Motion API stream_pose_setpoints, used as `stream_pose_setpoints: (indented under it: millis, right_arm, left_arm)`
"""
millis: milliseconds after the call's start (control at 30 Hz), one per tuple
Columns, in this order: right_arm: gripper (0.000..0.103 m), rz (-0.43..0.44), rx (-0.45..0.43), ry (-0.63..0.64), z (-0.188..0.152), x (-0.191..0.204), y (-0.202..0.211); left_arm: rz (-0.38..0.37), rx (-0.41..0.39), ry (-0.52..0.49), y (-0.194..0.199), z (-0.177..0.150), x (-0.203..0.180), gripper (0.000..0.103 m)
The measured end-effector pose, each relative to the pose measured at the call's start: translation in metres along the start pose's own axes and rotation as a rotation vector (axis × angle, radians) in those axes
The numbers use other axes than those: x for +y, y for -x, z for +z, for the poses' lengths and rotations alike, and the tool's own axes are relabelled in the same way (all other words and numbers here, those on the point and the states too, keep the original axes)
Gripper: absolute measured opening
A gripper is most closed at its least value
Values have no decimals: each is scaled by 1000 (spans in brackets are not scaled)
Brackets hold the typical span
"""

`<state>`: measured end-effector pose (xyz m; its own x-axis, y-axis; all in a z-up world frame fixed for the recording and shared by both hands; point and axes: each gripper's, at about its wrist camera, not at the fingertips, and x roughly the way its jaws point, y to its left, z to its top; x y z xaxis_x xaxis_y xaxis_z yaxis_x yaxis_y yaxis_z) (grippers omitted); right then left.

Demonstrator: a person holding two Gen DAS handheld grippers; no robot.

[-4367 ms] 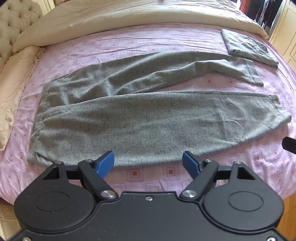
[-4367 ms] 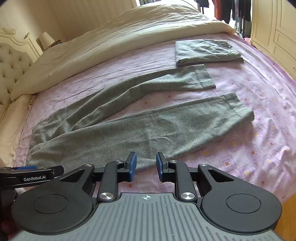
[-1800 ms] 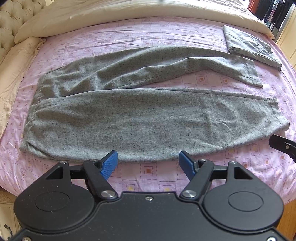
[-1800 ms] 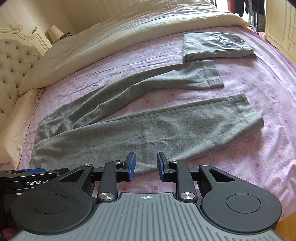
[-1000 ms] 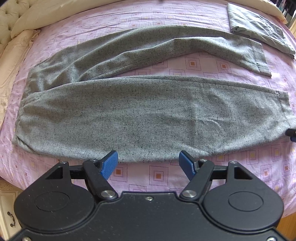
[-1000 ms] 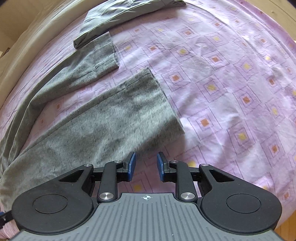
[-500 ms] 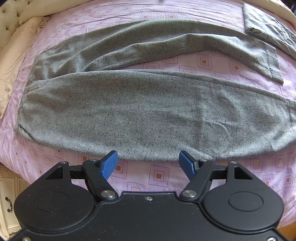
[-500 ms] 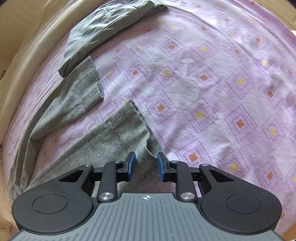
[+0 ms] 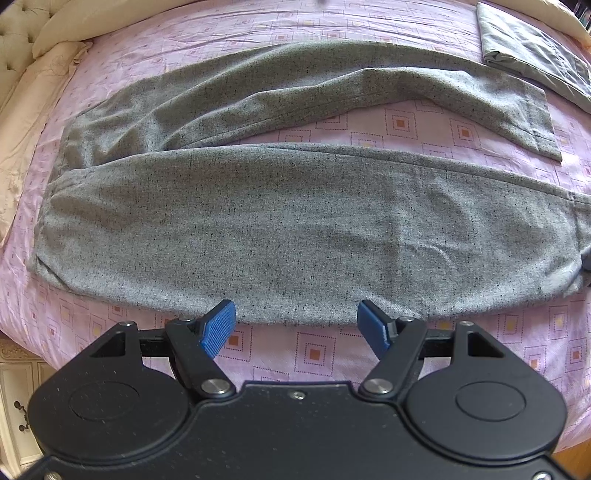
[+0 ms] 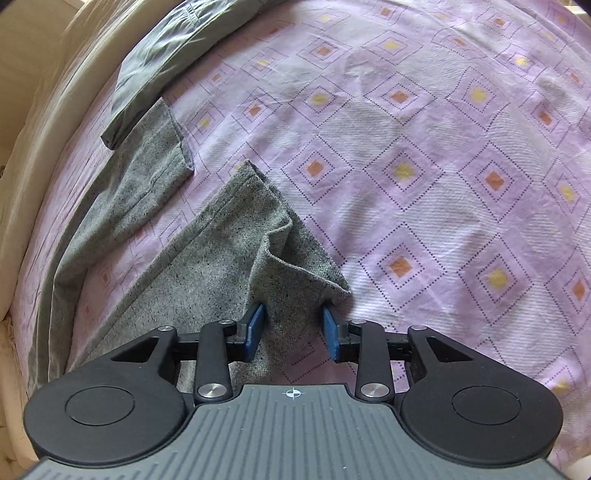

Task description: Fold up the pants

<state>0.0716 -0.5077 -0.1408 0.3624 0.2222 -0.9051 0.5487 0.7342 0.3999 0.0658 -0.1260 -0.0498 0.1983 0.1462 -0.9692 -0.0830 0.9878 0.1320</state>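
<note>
Left wrist view takes in the bed point(image 9: 369, 33), spread with a pink sheet printed in small squares, and most of that sheet is covered by the grey speckled pants point(image 9: 295, 229). They lie flat and unfolded, waist toward the left edge of the frame, both legs running off to the right; the far leg bends slightly and ends in a hemmed cuff, the near leg lies broad and smooth across the middle. A cream duvet point(image 10: 33, 122) is bunched along the far side of the bed, and a pale pillow point(image 9: 26, 110) sits at the left by a tufted headboard. Beyond the far cuff lies a folded grey garment point(image 9: 532, 48), just beside that cuff but not clearly touching it.

The left tongs point(image 9: 297, 325) hang just past the near edge of the pants with the blue pads wide apart — nothing sits between them, and they rest on nothing.

From the right wrist view, the right tongs point(image 10: 293, 325) are at the cuff of the near leg. Their jaws have just been closing, and a raised fold of the hem corner stands between the blue pads, the cloth lifted into a peak off the sheet — though a gap shows on each side and the pads do not clearly press the fabric
</note>
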Motion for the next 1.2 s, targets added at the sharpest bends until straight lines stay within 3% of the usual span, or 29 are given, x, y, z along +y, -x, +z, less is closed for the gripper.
stream_pose_setpoints:
  millis: [233,333,433,500,567,600,633,700,900,933,967,1000,1133,1200]
  right_arm:
    - [6,-32,-71,108,-16,9,58]
    - [7,-78,-41,97,-23,-4,52]
    - [12,-188,-4,97,-23,-15,29]
    - [14,-225,-65,69,-19,-20,42]
    - [18,-186,-171,96,-12,-18,64]
    - [27,-141,-195,119,-5,-16,70]
    - [33,-79,-177,142,4,-14,69]
    - [34,-11,-98,178,22,-5,53]
    - [34,-16,10,310,42,31,-5]
    - [32,-7,24,315,43,34,-10]
    - [24,11,45,325,42,37,-14]
    - [2,29,53,342,39,42,-16]
    - [0,-59,-15,415,43,61,-15]
    - [0,-107,-38,377,58,60,-20]
  left_arm:
    - [15,18,-11,-8,-11,9,74]
    - [25,22,-12,-11,-15,13,74]
    - [46,28,-12,-12,-17,17,74]
    - [52,16,0,-8,-19,21,74]
    - [54,16,14,-7,-22,24,74]
    - [53,18,22,-7,-23,25,74]
    - [53,22,29,-8,-24,26,74]
    - [58,32,37,-9,-26,24,74]
    - [56,6,45,1,-30,21,74]
    - [56,2,49,3,-31,22,74]
    - [55,1,55,4,-32,23,74]
    - [56,1,62,4,-32,24,74]
    - [66,4,96,4,-34,33,74]
    - [73,9,101,2,-33,37,74]
